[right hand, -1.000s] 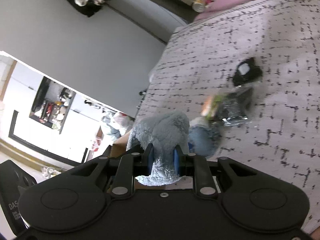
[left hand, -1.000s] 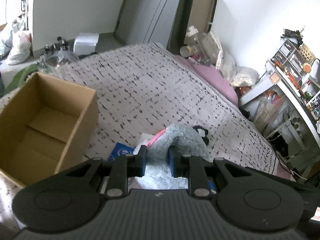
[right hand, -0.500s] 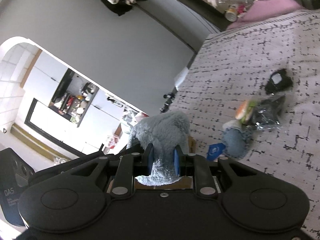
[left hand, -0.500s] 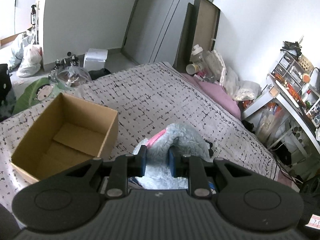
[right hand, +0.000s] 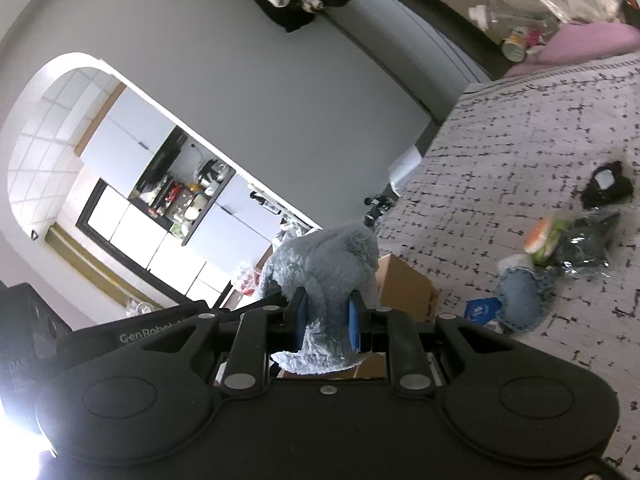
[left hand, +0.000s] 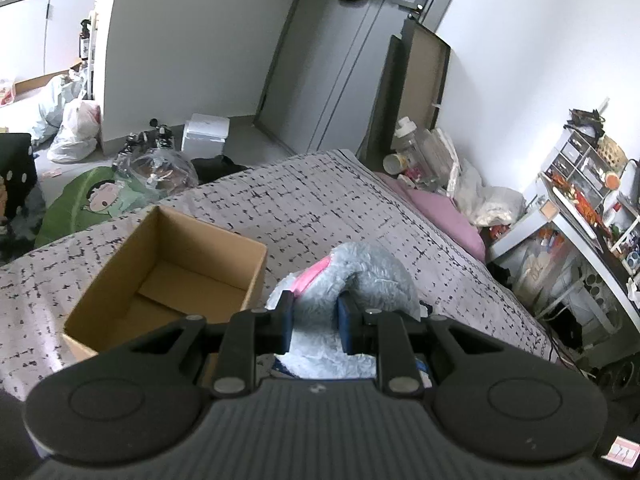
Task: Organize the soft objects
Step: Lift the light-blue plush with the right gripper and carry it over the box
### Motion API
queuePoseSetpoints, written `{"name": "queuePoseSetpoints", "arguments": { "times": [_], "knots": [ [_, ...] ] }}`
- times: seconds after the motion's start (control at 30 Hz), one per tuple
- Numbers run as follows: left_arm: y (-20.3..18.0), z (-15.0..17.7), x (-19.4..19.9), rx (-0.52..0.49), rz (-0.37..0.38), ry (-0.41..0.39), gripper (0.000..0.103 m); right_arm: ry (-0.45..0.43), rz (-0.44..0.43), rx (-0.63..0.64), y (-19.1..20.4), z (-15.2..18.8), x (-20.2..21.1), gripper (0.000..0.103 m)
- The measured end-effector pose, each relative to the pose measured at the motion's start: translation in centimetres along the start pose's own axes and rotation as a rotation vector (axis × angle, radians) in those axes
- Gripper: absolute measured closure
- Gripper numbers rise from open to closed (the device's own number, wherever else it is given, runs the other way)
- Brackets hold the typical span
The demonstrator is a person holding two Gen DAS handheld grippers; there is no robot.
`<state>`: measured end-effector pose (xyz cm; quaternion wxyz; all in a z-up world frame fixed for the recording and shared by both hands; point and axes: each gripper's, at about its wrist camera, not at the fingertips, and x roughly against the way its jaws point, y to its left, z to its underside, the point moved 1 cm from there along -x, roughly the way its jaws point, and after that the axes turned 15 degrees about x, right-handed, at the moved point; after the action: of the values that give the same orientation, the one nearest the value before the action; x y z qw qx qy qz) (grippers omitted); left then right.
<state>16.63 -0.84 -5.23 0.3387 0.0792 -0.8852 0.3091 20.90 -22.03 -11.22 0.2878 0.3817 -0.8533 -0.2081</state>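
Both hand-held grippers are closed on the same grey plush toy. From the left wrist view, the left hand-held gripper [left hand: 316, 322] has its blue pads pressed into the grey plush toy [left hand: 360, 276] from either side, and the fur bulges out above and beyond the jaws; a strip of pink shows on the toy's upper left edge. The toy is off the bed, carried between the two tools. From the right wrist view, the right hand-held gripper [right hand: 326, 322] pinches another fold of the toy [right hand: 324, 264], which rises in a rounded hump above the fingers and hangs in a flap below them. Part of the left tool's black body shows at the lower left of that view.

Just left of the toy in the left view stands an open cardboard box [left hand: 120, 292] on the bed [left hand: 320, 208], with bare flaps showing at its bottom. The bed wears a pale cover with black dashes. In the right view, a small blue denim toy [right hand: 520, 296] with a blue tag lies on the cover beyond the box, a clear bag of dark things [right hand: 580, 248] is just past it, and a black and white item [right hand: 606, 186] lies a little farther on. A pink pillow [left hand: 436, 210] sits at the far edge of the bed, near a cluttered white shelf [left hand: 580, 200].
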Motion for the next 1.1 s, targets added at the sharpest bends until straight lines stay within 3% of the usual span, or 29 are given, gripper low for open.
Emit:
{"name": "queuePoseSetpoints", "arguments": {
  "times": [0.6, 1.1],
  "knots": [
    [5.2, -1.1, 0.9, 0.081, -0.019, -0.017, 0.083, 0.047, -0.026, 0.071, 3.4, 1.5, -3.5, 0.082],
    [9.8, -2.0, -1.5, 0.162, -0.062, 0.035, 0.084, 0.132, 0.005, 0.082, 4.4, 3.1, -7.6, 0.082]
  ]
}}
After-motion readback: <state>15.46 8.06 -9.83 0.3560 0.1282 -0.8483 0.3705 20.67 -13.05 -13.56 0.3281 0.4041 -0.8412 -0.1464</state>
